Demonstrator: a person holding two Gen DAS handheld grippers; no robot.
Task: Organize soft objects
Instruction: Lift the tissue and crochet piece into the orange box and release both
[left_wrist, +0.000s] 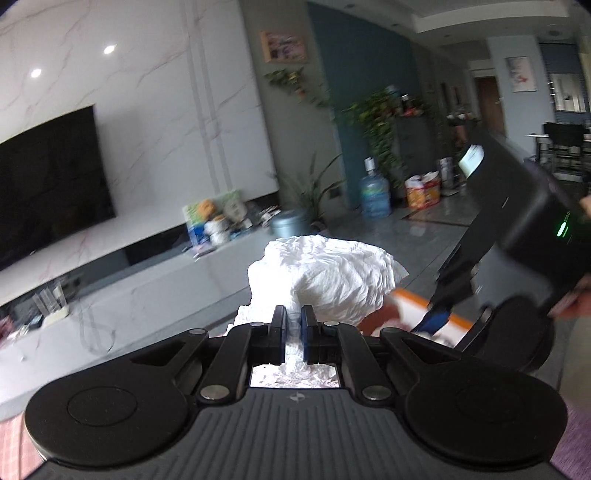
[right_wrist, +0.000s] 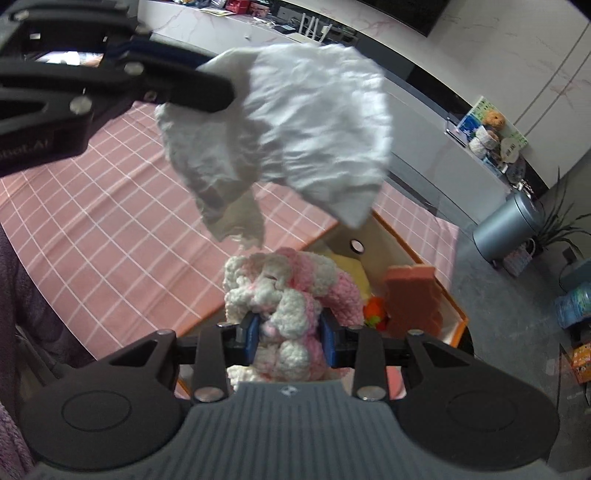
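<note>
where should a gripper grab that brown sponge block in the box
Take the brown sponge block by its top edge, coming straight down from above. It stands upright against the orange box's far wall with its upper end clear, while the orange toy crowds its lower left side.

Pink checked cloth (right_wrist: 110, 236) over the surface, orange-rimmed box (right_wrist: 413, 254) of soft things on it.
</note>
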